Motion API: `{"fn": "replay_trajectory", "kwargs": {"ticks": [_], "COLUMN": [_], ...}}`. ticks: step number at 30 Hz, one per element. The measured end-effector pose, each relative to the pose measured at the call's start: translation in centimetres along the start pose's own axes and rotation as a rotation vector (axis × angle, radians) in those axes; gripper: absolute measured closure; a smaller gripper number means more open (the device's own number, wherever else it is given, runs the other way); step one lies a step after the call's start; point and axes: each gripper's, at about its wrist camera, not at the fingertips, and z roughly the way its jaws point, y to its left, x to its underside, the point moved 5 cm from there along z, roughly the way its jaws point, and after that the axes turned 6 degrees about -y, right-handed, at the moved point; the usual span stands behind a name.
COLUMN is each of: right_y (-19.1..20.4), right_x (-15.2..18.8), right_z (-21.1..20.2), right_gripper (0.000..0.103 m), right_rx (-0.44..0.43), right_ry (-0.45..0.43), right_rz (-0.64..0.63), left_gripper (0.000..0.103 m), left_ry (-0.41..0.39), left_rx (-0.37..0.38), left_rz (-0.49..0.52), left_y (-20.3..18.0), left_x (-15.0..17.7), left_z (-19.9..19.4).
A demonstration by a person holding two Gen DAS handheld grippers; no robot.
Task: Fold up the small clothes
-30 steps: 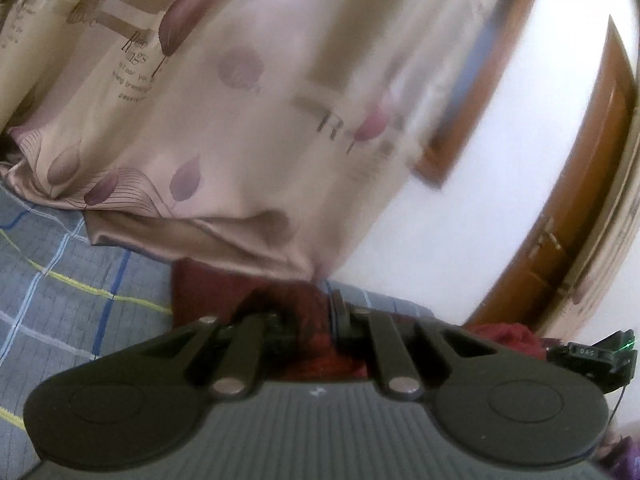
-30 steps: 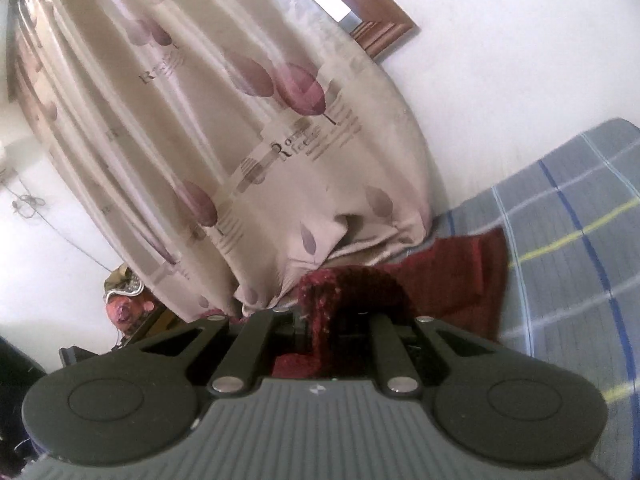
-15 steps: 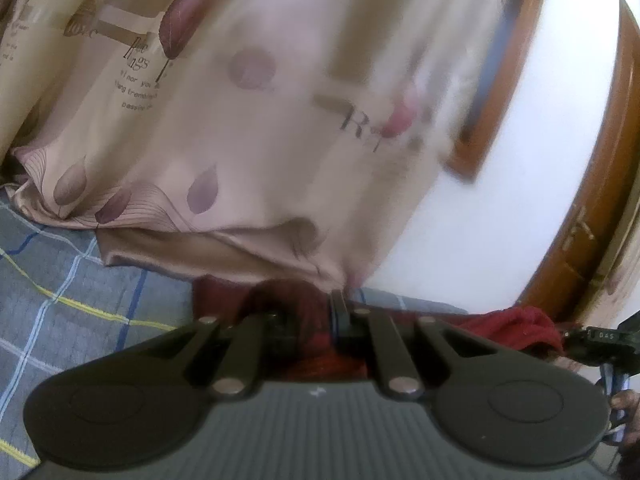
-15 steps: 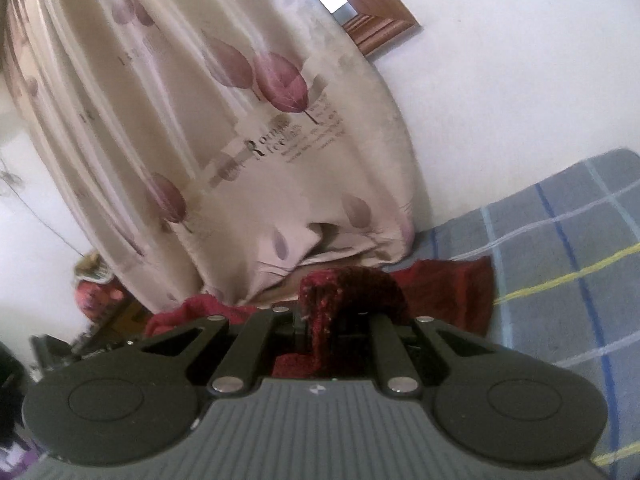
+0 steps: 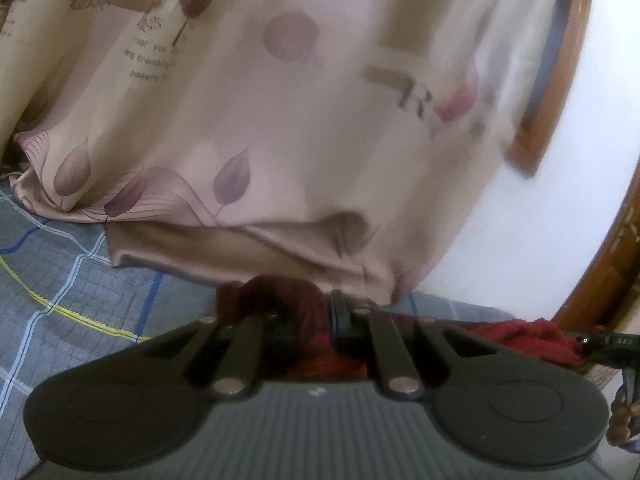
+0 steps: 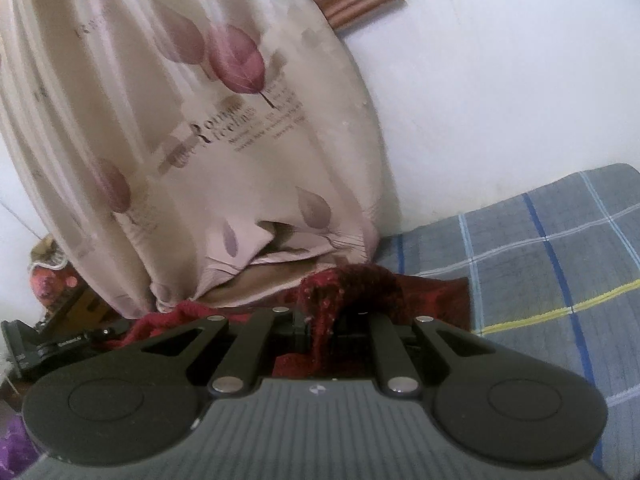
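Dark red knitted garment (image 5: pixel 280 300): bunched between both tongs, its rest lying on the bed.
Left tongs (image 5: pixel 308 316): pinching a fold of the garment.
Right tongs (image 6: pixel 320 320): pinching another fold (image 6: pixel 320 300).
Grey checked bedsheet (image 6: pixel 540 248): under the garment.
Beige leaf-print curtain (image 5: pixel 280 120): hanging just behind.

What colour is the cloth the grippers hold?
Dark red cloth, clearest in the right wrist view.

Curtain blocks ahead, bed open to the sides

The beige leaf-printed curtain (image 5: pixel 248 128) hangs just beyond the grippers; the grey checked bedsheet (image 6: pixel 552 264) lies open beside it.
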Motion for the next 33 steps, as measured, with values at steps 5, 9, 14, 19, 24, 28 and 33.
{"fn": "replay_trajectory", "kwargs": {"ticks": [5, 9, 14, 19, 24, 28, 33], "right_y": [-2.1, -3.8, -5.2, -6.2, -7.2, -7.8, -8.8], "right_x": [0.4, 1.0, 1.6, 1.9, 2.1, 2.3, 2.4], "right_z": [3.4, 5.7, 7.9, 9.6, 10.9, 11.8, 12.9], "right_gripper": [0.089, 0.089, 0.089, 0.089, 0.089, 0.089, 0.089], "right_rx": [0.044, 0.064, 0.078, 0.085, 0.089, 0.087, 0.078], "right_ry": [0.037, 0.057, 0.067, 0.074, 0.072, 0.070, 0.070], "right_rz": [0.016, 0.044, 0.073, 0.092, 0.118, 0.140, 0.188], "left_gripper": [0.092, 0.092, 0.092, 0.092, 0.092, 0.092, 0.091], "left_ry": [0.029, 0.038, 0.045, 0.050, 0.058, 0.064, 0.076], "left_rx": [-0.031, -0.043, -0.059, -0.067, -0.075, -0.082, -0.075], "left_rz": [0.000, -0.015, -0.010, 0.000, -0.013, -0.014, -0.041], "left_y": [0.8, 1.6, 2.1, 2.5, 3.0, 3.3, 3.6], "left_x": [0.7, 1.2, 1.5, 1.9, 2.3, 2.5, 2.9], "left_z": [2.7, 4.3, 5.9, 7.4, 8.6, 9.4, 10.3]}}
